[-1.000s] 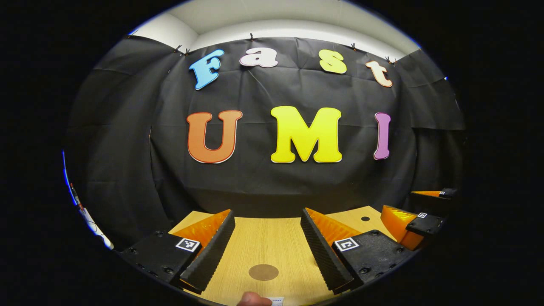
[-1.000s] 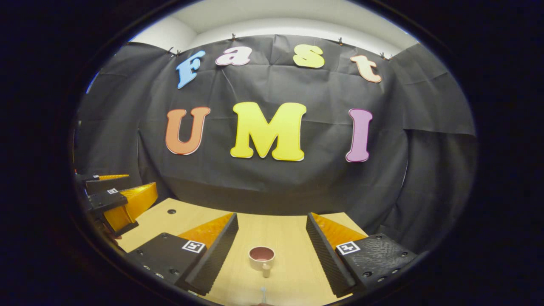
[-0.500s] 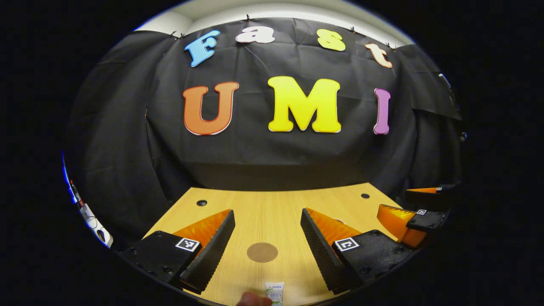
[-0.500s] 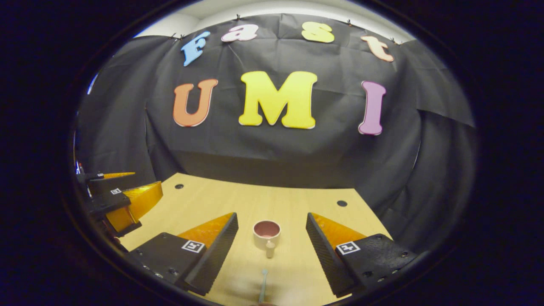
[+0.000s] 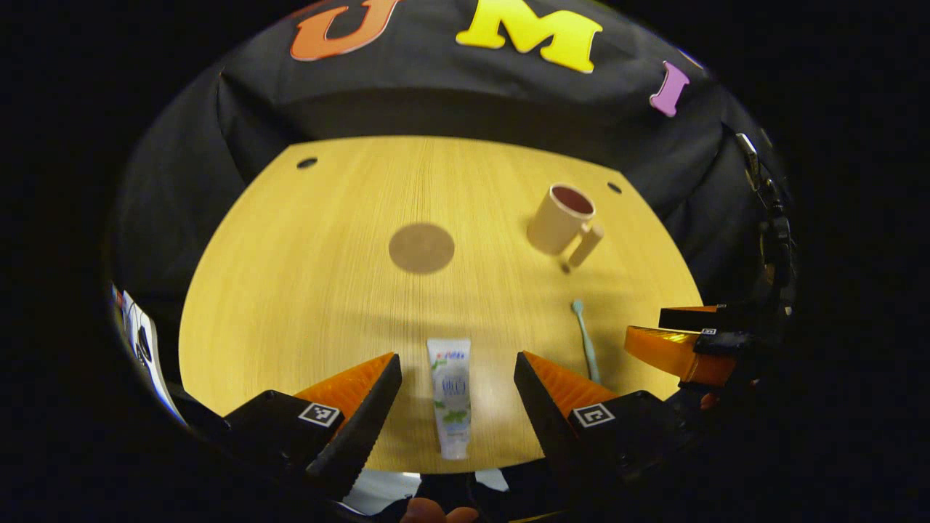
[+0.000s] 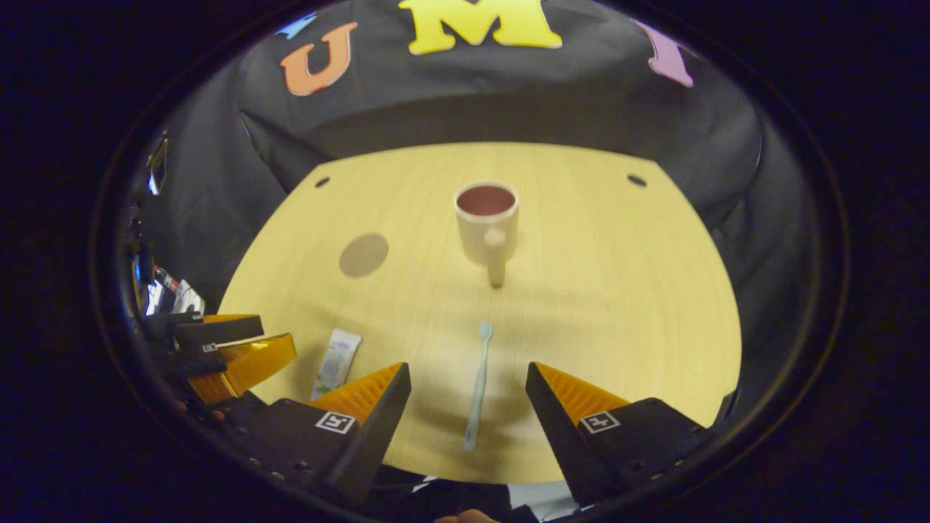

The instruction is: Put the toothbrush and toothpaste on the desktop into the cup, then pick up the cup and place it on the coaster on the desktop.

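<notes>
In the left gripper view, the left gripper (image 5: 456,378) hangs above the near edge of the round light-wood desktop (image 5: 305,290) with its jaws spread wide and nothing between them touched; the white toothpaste tube with green and blue print (image 5: 451,396) lies flat on the wood in the gap below, lengthwise along the line of sight, its cap end at the table's near edge. In the right gripper view, the right gripper (image 6: 465,383) is likewise wide open and empty, and the slim pale blue-green toothbrush (image 6: 476,385) lies flat beneath the gap, head pointing away toward the cup. Just right of the toothpaste tube in the left gripper view, the toothbrush (image 5: 585,340) lies near and roughly parallel to it; the right gripper (image 5: 679,341) appears at the right edge, above the table's rim. The right gripper view shows the toothpaste tube (image 6: 336,362) partly hidden behind its own left finger, with the left gripper (image 6: 232,349) at the left edge. Farther out, the flat round brown coaster (image 5: 421,248) lies bare at mid-table, well apart from the beige cup with a dark reddish interior (image 6: 487,221), which stands upright with its handle turned toward the toothbrush. The coaster (image 6: 363,255) lies left of the cup.
</notes>
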### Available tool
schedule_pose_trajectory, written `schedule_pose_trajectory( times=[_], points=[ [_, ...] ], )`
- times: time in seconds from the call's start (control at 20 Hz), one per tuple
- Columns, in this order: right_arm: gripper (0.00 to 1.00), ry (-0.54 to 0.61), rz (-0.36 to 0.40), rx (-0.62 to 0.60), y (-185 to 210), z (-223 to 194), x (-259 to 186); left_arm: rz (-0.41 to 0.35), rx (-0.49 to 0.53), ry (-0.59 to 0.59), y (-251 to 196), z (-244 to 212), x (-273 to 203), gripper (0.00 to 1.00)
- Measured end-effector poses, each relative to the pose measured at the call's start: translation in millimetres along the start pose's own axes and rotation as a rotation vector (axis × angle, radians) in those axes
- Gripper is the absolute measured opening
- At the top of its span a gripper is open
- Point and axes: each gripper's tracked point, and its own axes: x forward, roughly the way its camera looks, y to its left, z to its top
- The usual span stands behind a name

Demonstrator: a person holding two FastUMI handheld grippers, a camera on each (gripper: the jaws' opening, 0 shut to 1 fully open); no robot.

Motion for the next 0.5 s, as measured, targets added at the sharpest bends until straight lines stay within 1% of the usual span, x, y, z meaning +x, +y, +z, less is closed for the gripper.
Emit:
schedule_pose_trajectory(
  times=[0.1,0.2,0.25,0.35,0.5],
  points=[
    [0.95,0.109,-0.01,0.027,-3,-30,10,0.002,-0.03,0.084,2,-22,3,1.0],
    [0.95,0.177,-0.032,0.045,-3,-48,20,0.006,-0.067,0.151,2,-36,6,1.0],
    [0.95,0.203,-0.041,0.04,-4,-51,24,0.012,-0.083,0.183,-3,-43,12,1.0],
    [0.95,0.232,-0.063,0.025,-4,-46,26,0.015,-0.104,0.24,1,-53,11,1.0],
    [0.95,0.257,-0.081,0.03,-1,-43,28,0.028,-0.104,0.294,1,-63,24,1.0]
  ],
)
